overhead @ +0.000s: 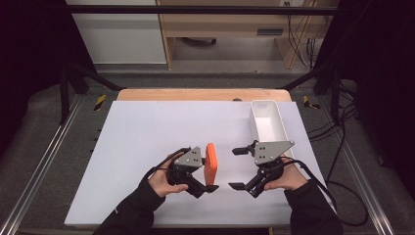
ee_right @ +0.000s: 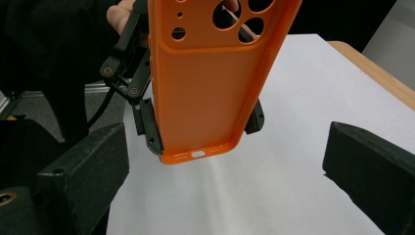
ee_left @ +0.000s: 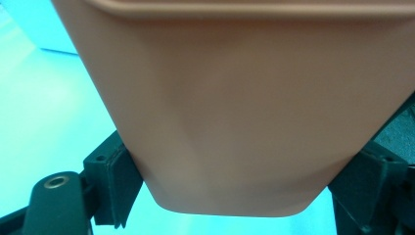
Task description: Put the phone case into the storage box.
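Note:
An orange phone case (overhead: 211, 164) stands on its edge above the white table sheet (overhead: 147, 127), and my left gripper (overhead: 208, 170) is shut on it across its width. In the left gripper view the case's smooth back (ee_left: 244, 107) sits close up, with a black pad (ee_left: 117, 181) pressed on each side. My right gripper (overhead: 237, 168) is open just right of the case and touches nothing. In the right gripper view, the case (ee_right: 205, 93) hangs ahead with its camera holes up, held by the left gripper (ee_right: 201, 122). The right gripper (ee_right: 230, 171) has its jaws wide apart.
A long white bin (overhead: 266, 120) lies at the back right of the sheet, just beyond my right gripper. A wooden table edge (overhead: 195, 94) runs along the far side. Black frame posts and cables stand at both sides.

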{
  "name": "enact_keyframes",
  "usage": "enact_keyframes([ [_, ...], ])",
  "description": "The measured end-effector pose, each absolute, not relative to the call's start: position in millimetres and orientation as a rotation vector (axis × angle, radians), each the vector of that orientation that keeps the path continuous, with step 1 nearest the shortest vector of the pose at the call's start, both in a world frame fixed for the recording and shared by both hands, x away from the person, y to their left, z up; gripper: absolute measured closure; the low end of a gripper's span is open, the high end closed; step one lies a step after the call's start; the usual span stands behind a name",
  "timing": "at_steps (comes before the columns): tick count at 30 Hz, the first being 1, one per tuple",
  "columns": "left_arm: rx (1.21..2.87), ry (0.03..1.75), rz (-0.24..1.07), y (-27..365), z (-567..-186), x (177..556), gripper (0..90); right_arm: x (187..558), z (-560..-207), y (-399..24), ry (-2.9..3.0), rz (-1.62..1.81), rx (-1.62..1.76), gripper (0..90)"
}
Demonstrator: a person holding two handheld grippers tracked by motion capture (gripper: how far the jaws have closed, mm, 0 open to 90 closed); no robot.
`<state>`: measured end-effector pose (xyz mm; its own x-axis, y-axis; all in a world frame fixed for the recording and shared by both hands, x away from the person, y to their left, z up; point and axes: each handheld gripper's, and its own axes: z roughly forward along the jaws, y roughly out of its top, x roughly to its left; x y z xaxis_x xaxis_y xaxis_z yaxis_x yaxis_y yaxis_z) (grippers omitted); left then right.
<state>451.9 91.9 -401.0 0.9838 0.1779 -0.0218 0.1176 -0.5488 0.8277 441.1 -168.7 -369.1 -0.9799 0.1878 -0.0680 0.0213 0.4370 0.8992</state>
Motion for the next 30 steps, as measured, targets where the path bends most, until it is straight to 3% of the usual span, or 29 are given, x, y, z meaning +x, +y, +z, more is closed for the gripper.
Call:
enact_keyframes([
  [30,2.127,0.094,0.050,71,-406,446,15.5,439,-365,-163,2.556,1.615,0.139,4.0],
])
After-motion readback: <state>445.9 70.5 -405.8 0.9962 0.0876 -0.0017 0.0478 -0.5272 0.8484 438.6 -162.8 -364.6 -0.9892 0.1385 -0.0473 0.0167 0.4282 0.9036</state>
